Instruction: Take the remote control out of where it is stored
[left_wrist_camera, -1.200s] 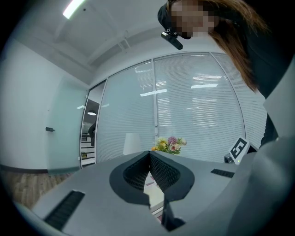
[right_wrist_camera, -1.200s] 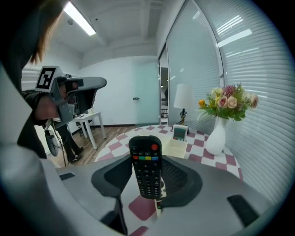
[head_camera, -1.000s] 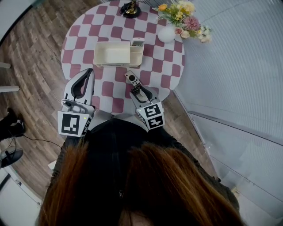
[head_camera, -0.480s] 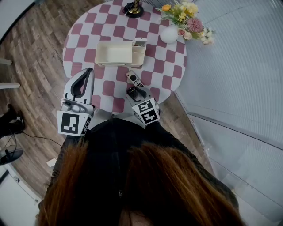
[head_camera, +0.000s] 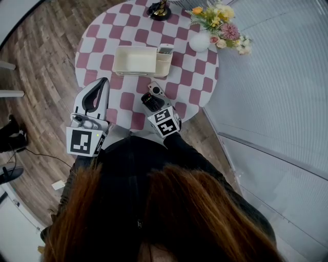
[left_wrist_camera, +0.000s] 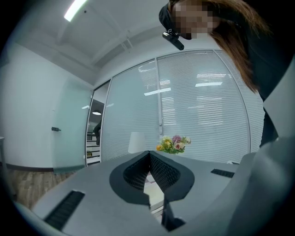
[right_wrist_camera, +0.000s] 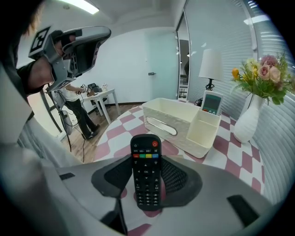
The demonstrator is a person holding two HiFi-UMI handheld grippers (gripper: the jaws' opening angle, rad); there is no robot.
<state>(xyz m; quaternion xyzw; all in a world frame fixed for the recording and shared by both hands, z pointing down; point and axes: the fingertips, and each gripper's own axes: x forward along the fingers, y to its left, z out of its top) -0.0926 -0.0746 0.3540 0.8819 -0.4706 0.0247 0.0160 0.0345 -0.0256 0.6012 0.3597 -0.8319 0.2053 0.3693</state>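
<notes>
A black remote control (right_wrist_camera: 146, 173) stands between the pads of my right gripper (right_wrist_camera: 146, 167), which is shut on its sides. In the head view that gripper (head_camera: 153, 101) tilts down over the near edge of the pink-and-white checked round table (head_camera: 102, 47), and the remote control (head_camera: 155, 92) sticks out ahead of it. The cream storage box (head_camera: 134, 60) lies beyond, and a white remote (head_camera: 165, 49) stands upright in its small side compartment. My left gripper (head_camera: 99, 86) hovers at the table's near left edge, shut and holding nothing.
A white vase of flowers (head_camera: 200, 40) stands at the table's far right, beside a lamp's dark base (head_camera: 160, 9). A glass wall with blinds runs along the right. Wooden floor surrounds the table. In the right gripper view a person (right_wrist_camera: 76, 108) stands by a desk at the back.
My right gripper has sunk toward the table with the black remote in it and tipped further downward. The left gripper has stayed in place.
</notes>
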